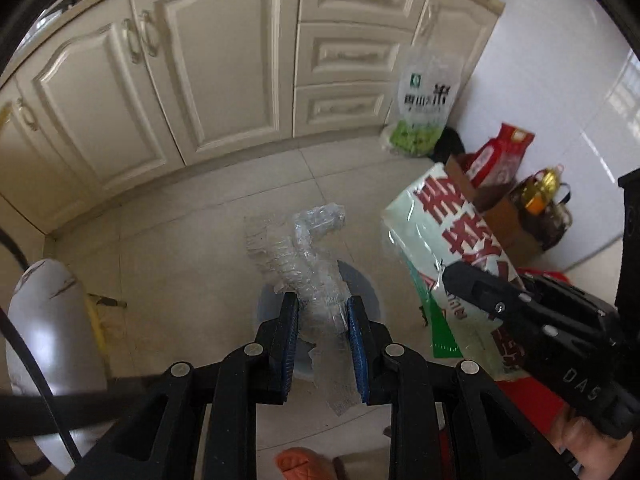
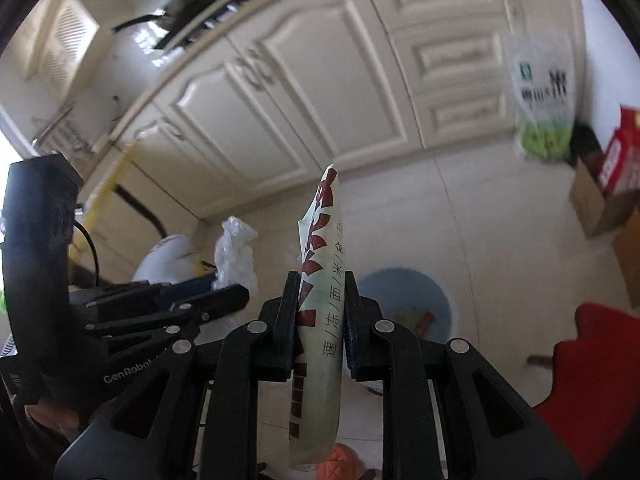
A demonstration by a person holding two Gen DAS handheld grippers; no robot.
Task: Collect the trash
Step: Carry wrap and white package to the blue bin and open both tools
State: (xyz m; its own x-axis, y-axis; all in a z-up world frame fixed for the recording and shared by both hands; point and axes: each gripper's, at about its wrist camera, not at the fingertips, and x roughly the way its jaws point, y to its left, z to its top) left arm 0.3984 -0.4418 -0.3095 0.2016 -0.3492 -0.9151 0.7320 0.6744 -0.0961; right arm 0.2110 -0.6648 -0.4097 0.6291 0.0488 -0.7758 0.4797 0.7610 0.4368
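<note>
My left gripper is shut on a crumpled clear plastic wrap and holds it above a pale blue trash bin on the tiled floor. My right gripper is shut on an empty white-green food bag with red characters, held upright. In the left wrist view that bag hangs to the right of the bin, with the right gripper clamped on it. In the right wrist view the bin sits lower right with some scraps inside, and the left gripper with the wrap is at left.
Cream cabinets line the back. A green-white rice bag leans on the drawers. A cardboard box, a red bag and an oil bottle crowd the right corner. A white container stands left. An orange slipper lies below.
</note>
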